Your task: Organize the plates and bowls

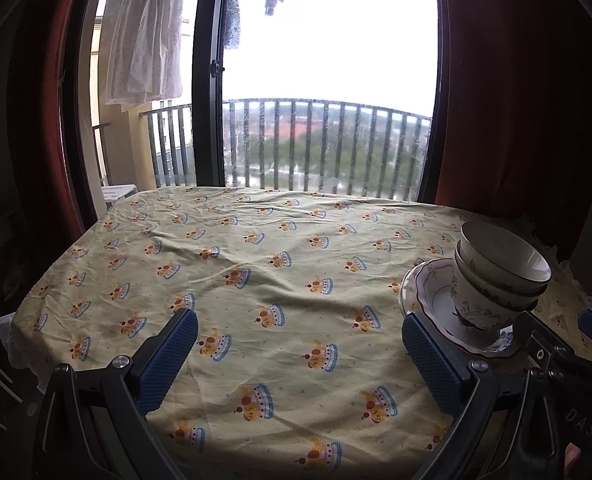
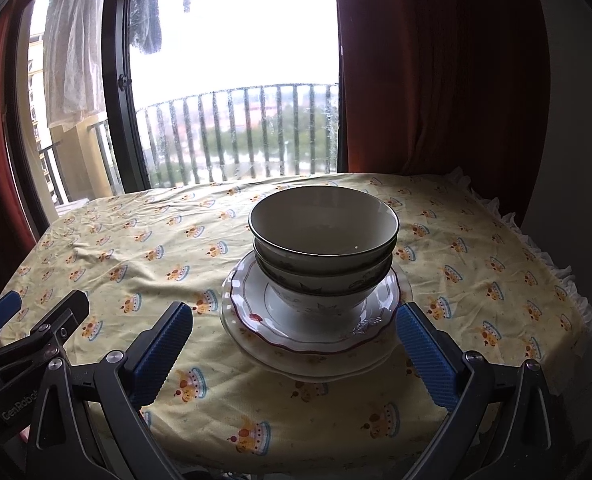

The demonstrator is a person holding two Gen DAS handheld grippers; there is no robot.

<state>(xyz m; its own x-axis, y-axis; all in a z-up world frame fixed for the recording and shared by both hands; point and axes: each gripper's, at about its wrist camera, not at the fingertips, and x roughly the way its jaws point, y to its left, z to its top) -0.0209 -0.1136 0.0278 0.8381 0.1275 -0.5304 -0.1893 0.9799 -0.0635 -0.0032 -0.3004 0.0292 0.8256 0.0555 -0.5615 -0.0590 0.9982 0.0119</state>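
Stacked white bowls [image 2: 323, 240] with dark rims sit nested on a stack of scalloped white plates [image 2: 256, 322] with a red rim line, on the yellow patterned tablecloth [image 2: 136, 248]. My right gripper [image 2: 294, 328] is open and empty, its blue pads on either side of the plates' near edge, not touching. My left gripper [image 1: 299, 334] is open and empty over bare cloth, left of the same bowls [image 1: 503, 264] and plates [image 1: 427, 292]. The right gripper's fingers [image 1: 535, 332] show at the far right of the left view.
The table's far edge meets a balcony window [image 1: 327, 80] with a railing. A red curtain [image 2: 435, 72] hangs behind the right side. The frilled cloth edge [image 2: 547, 264] marks the table's right side. The left gripper's fingers [image 2: 72, 308] show at the left.
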